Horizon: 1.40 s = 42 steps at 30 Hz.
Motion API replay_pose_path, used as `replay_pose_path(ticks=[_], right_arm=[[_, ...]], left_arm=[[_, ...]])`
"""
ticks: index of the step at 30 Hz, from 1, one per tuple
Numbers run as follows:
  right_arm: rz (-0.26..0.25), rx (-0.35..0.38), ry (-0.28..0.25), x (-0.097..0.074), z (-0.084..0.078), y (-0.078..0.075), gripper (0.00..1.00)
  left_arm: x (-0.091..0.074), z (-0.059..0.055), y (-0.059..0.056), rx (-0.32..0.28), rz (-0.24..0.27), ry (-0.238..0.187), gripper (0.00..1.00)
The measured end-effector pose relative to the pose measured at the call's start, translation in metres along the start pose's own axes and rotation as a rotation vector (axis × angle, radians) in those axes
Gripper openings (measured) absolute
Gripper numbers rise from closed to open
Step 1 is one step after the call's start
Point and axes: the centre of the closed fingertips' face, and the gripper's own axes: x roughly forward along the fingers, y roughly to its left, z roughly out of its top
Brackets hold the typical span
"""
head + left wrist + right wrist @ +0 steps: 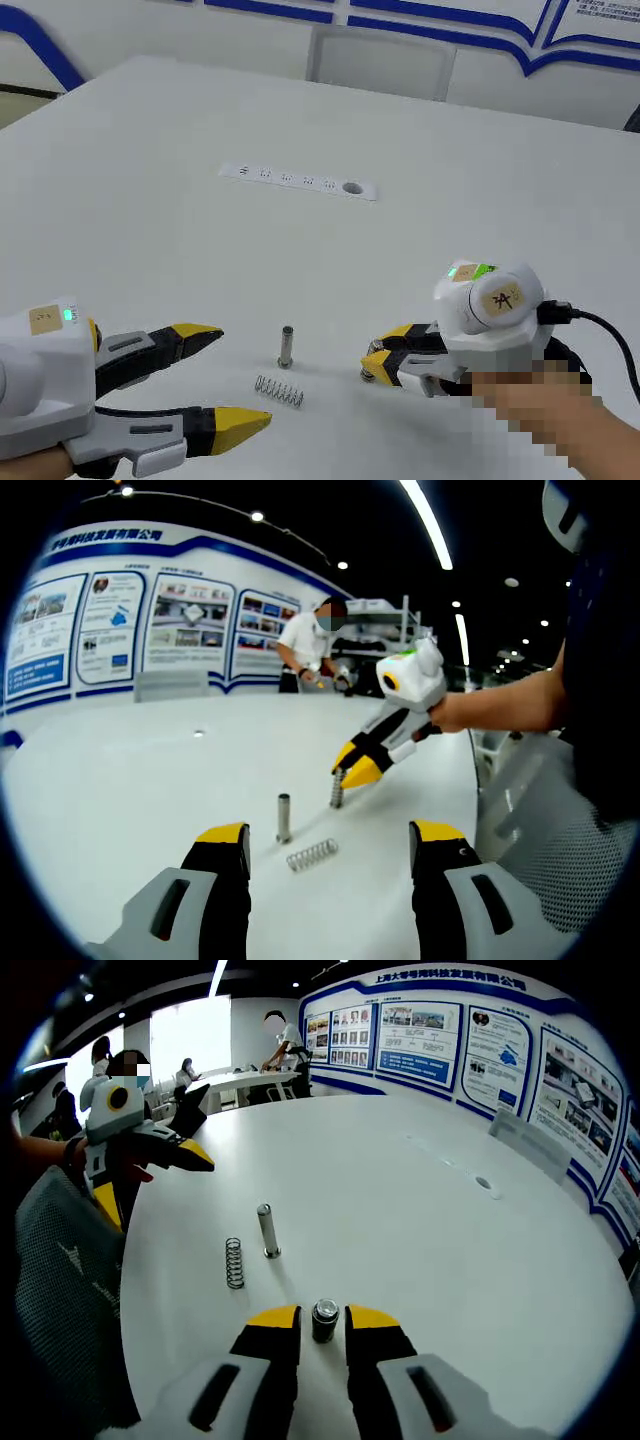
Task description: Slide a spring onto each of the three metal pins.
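Just beside upright pin (286,346), loose spring (278,390).

Head view looks down; gripper views, low over the table (150,150), face each other, sharing pin (287,346) and spring (278,390).

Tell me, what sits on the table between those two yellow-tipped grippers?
In the head view, an upright metal pin and a loose spring lying beside it sit between the left gripper and the right gripper, which grips a second pin.
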Motion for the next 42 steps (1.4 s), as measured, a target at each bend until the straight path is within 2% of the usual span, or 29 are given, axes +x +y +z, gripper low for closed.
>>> replay_pose_path(ticks=[7,11,15,18,21,28,33,42], right_arm=[[-0.013,-0.033,-0.042,-0.012,0.024,0.004,0.20],[-0.001,-0.070,-0.076,-0.016,0.045,0.016,0.20],[0.041,-0.096,-0.081,-0.011,0.057,0.034,0.20],[0.091,-0.119,-0.056,0.000,0.056,0.053,0.20],[0.123,-0.137,-0.031,0.010,0.053,0.066,0.20],[0.192,-0.180,0.033,0.033,0.045,0.087,0.18],[0.221,-0.223,0.080,0.049,0.040,0.094,0.17],[0.243,-0.243,0.144,0.070,0.032,0.095,0.17]], left_arm=[[0.002,0.000,0.000,0.000,-0.005,0.000,0.66],[0.003,0.000,-0.001,0.001,-0.010,-0.001,0.66],[0.003,0.000,-0.002,0.000,-0.012,-0.002,0.66],[0.002,0.000,-0.001,-0.001,-0.010,-0.003,0.66],[0.000,0.000,0.000,-0.002,-0.008,-0.006,0.66],[-0.002,-0.002,0.001,-0.006,-0.006,-0.001,0.66],[-0.001,-0.002,0.001,-0.007,-0.005,-0.002,0.66],[-0.004,-0.004,0.002,-0.009,0.002,0.007,0.66]])
